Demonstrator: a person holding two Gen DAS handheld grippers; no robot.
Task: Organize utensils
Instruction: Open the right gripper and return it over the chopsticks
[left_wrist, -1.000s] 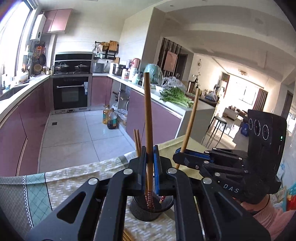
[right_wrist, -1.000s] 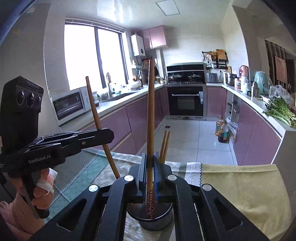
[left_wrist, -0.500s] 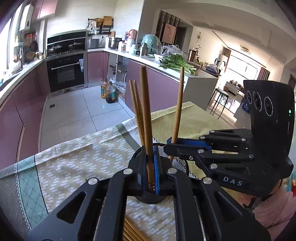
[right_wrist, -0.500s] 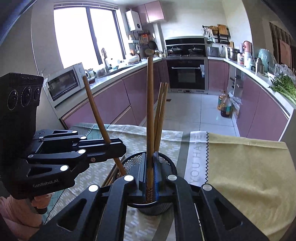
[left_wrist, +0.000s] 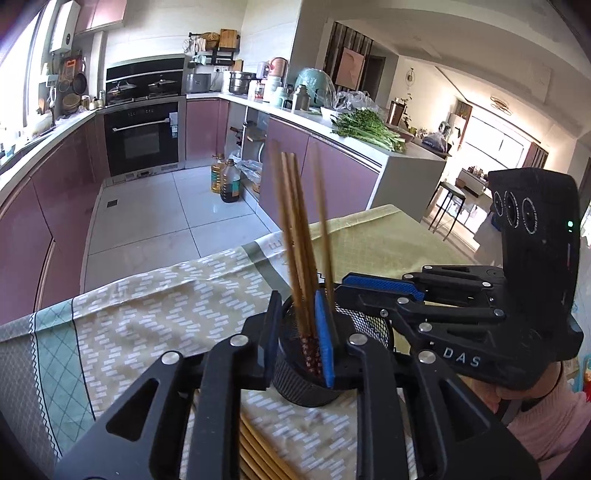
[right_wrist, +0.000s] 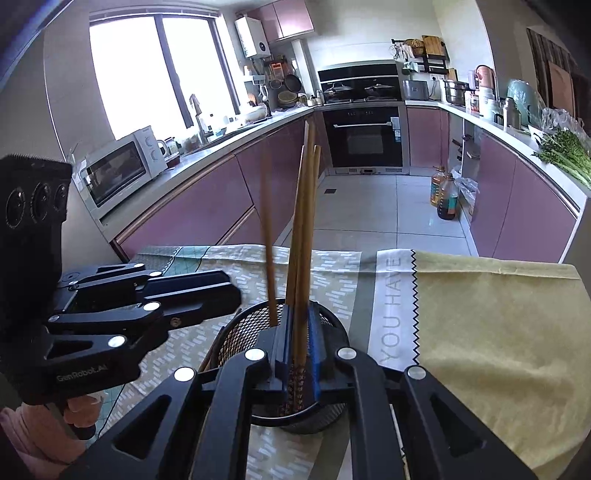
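Note:
A black mesh holder (left_wrist: 303, 373) stands on the tablecloth, also in the right wrist view (right_wrist: 243, 332). Several wooden chopsticks (left_wrist: 295, 236) stand in it, blurred from motion; they also show in the right wrist view (right_wrist: 303, 236). My left gripper (left_wrist: 295, 332) is open over the holder's rim, its jaws apart around the chopsticks. My right gripper (right_wrist: 298, 350) is slightly open over the holder, jaws loosely beside the chopsticks. Each gripper shows in the other's view: the right (left_wrist: 384, 288), the left (right_wrist: 207, 291).
More chopsticks (left_wrist: 258, 454) lie on the patterned tablecloth (left_wrist: 147, 317) under my left gripper. A yellow cloth (right_wrist: 498, 332) covers the table's right part. The table edge drops to the kitchen floor beyond; purple cabinets and an oven stand behind.
Both grippers lowered to the holder and opened. The chopstick each held has dropped into the holder with the others.

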